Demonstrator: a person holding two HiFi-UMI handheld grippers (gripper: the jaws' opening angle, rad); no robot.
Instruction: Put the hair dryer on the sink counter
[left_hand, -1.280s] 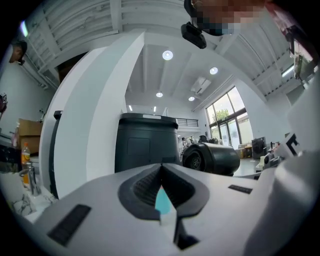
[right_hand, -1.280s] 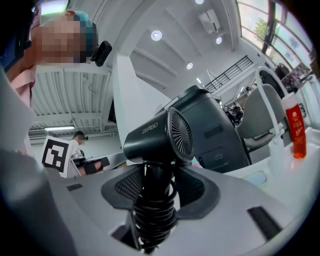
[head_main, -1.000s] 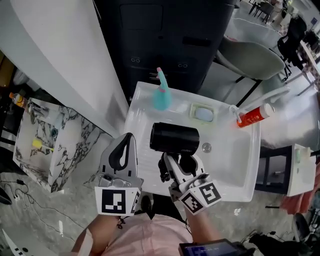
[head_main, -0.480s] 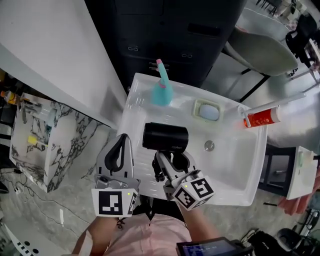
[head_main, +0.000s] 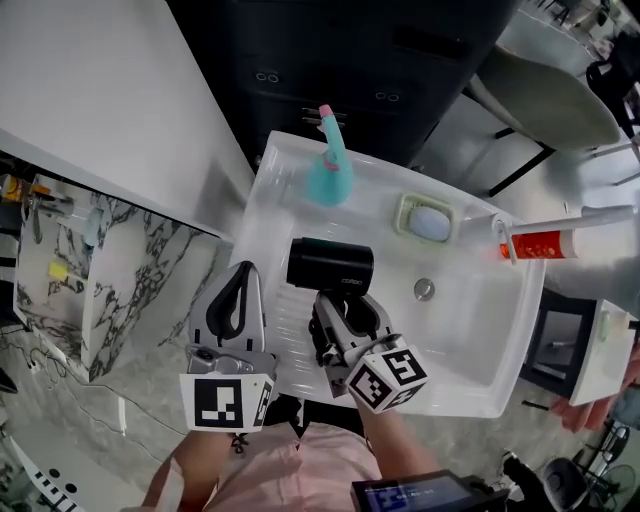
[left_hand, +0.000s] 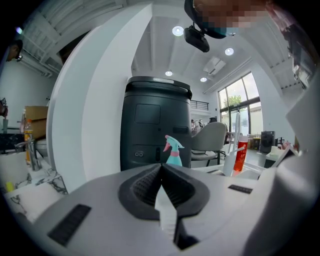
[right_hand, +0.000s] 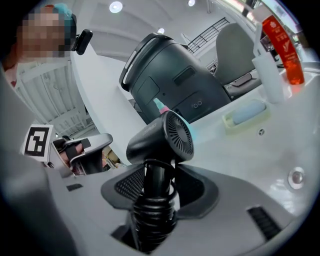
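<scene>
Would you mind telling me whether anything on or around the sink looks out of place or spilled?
Nothing stands out. The spray bottle and red bottle stand upright at the back of the sink, the soap dish sits flat, and the hair dryer is held by its handle in the right gripper.

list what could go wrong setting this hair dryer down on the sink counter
The right gripper grips the hair dryer only by its handle, so the barrel may roll toward the basin on release. The coiled cord sits between the jaws and could snag. The spray bottle just behind might get knocked.
</scene>
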